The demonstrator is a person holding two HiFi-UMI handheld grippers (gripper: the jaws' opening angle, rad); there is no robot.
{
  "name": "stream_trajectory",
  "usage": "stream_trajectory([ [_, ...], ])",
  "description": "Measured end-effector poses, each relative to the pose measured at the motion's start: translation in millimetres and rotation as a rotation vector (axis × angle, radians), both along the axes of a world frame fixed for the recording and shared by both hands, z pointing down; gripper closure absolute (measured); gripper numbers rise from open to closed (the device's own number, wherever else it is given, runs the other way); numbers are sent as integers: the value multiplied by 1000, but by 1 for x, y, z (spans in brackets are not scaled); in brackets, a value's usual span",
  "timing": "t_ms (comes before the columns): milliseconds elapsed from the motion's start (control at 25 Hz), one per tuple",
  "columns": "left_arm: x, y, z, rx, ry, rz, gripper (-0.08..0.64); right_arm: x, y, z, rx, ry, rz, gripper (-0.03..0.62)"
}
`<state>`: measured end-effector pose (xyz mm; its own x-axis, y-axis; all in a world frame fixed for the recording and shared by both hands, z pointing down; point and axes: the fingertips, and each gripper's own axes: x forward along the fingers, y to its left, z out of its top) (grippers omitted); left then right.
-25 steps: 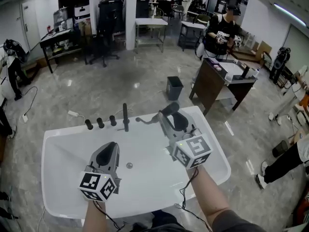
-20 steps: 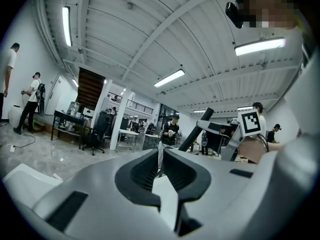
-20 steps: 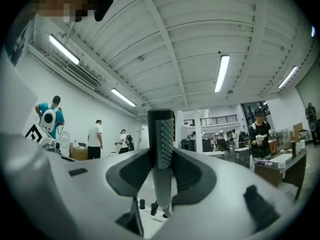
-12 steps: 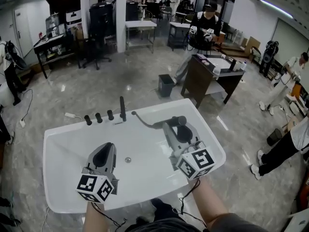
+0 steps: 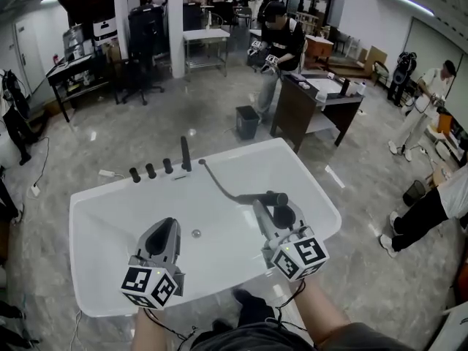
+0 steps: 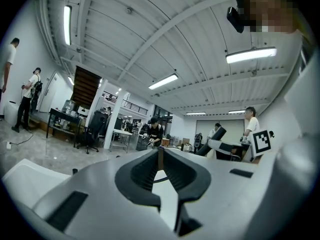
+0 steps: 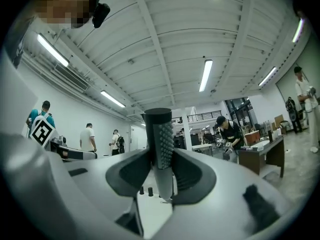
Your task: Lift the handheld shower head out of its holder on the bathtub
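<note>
White bathtub (image 5: 102, 218) sits below me. Over its 7 o'clock part the left gripper (image 5: 167, 229) hangs with its jaws pressed together, empty. At 4 o'clock the right gripper (image 5: 265, 209) clamps the dark shower head (image 5: 272, 197) above the basin, its hose (image 5: 219, 185) running toward 12 o'clock.

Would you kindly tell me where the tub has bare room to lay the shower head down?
Bare: the bathtub floor left of the drain, out to the left wall, and the far right corner beyond the hose. Crowded: the far rim with knobs and spout, and where the hose runs to the shower head in the right gripper.
</note>
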<state>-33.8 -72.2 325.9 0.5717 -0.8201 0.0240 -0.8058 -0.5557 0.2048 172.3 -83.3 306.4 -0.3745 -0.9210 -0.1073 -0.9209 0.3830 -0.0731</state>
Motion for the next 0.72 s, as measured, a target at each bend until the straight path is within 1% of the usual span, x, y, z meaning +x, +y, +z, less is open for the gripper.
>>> stream_trajectory([
  [360,2,18,13,-23,-6,26,520,-7,13,31,-63,21,28,453],
  [720,0,20,27,-49,3,32,520,-22,13,48,-83,65,14,453],
])
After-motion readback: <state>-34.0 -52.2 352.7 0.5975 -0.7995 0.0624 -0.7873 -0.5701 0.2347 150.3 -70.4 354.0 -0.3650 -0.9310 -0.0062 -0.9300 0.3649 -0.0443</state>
